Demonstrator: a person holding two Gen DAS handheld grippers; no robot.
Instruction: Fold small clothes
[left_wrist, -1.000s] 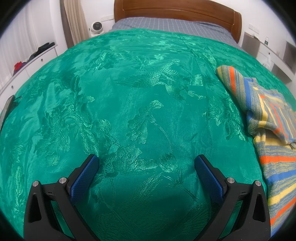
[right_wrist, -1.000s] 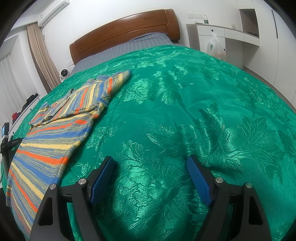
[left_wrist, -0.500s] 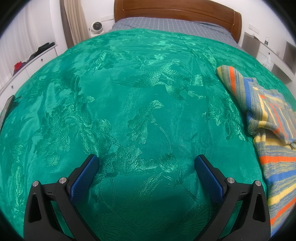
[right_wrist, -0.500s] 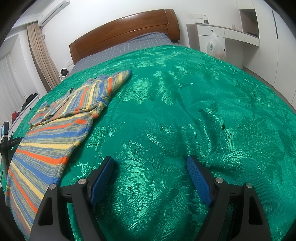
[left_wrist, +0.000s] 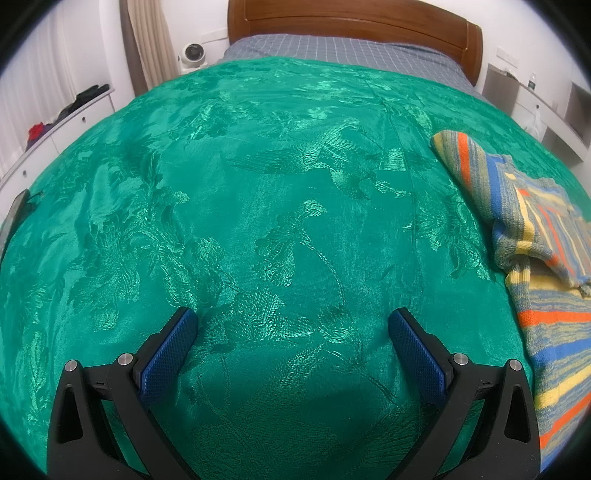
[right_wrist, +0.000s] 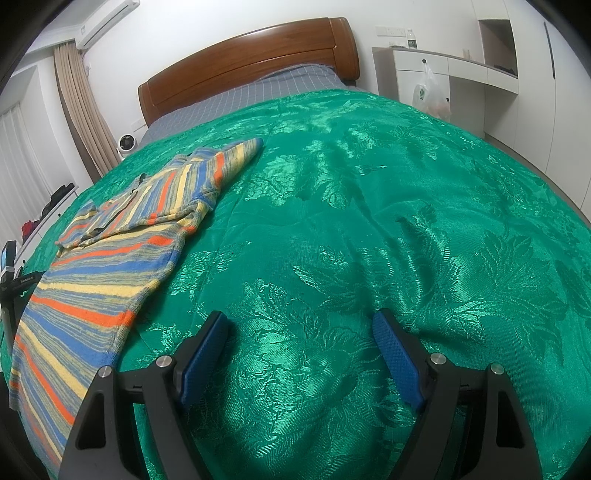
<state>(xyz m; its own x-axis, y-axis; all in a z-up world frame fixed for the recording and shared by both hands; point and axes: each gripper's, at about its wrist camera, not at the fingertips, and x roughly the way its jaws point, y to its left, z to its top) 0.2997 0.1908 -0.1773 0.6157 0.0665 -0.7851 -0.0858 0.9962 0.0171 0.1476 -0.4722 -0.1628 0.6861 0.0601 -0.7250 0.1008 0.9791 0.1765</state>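
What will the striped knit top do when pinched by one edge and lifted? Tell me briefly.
The striped knit top looks soft and already creased, so it will likely droop and unfold. On the glossy green bedspread, it may slide when pushed.

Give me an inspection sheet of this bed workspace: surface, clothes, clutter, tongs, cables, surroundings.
Surface: green bedspread with woven flower pattern, a few shallow creases.
Job's things: one striped sweater lying flat, one sleeve folded across the chest; it sits between the two tongs.
Clutter: nothing seen on the bedspread.
Tongs: left tongs open, empty, above bare cloth; right tongs open, empty, beside the sweater's hem.
Cables: nothing seen.
Surroundings: wooden headboard, grey checked sheet, curtain, small white fan, plastic bag hanging on white cabinets.
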